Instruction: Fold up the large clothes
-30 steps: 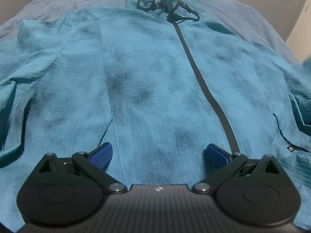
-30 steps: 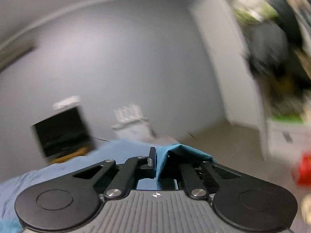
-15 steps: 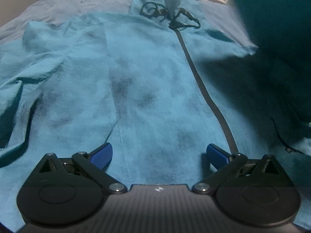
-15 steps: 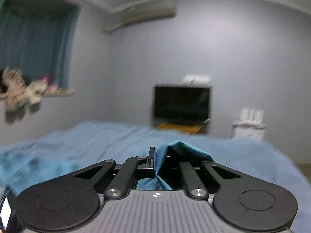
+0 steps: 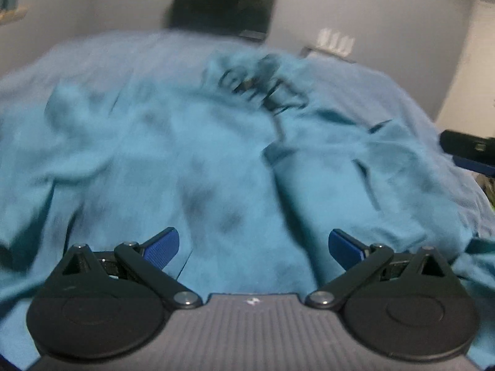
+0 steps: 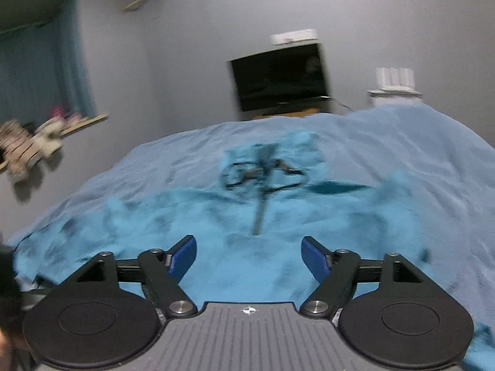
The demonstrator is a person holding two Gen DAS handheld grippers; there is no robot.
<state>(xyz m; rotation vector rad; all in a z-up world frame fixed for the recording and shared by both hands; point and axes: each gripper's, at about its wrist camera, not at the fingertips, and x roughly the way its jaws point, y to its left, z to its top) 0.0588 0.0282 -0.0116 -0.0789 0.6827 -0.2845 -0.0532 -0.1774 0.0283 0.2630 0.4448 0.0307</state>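
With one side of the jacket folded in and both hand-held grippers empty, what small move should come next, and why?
Probably the left hand-held gripper should reach for the jacket's spread side at picture left and pinch it. That side lies unfolded. The right hand-held gripper is opening, with nothing between its fingers.

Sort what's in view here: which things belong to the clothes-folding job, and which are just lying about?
Belongs to the job:
teal jacket, spread on the bed
bed cover under it
left gripper, open
right gripper, jaws opening, nothing between them

Just lying about:
dark screen
white router
stuffed toys on the ledge
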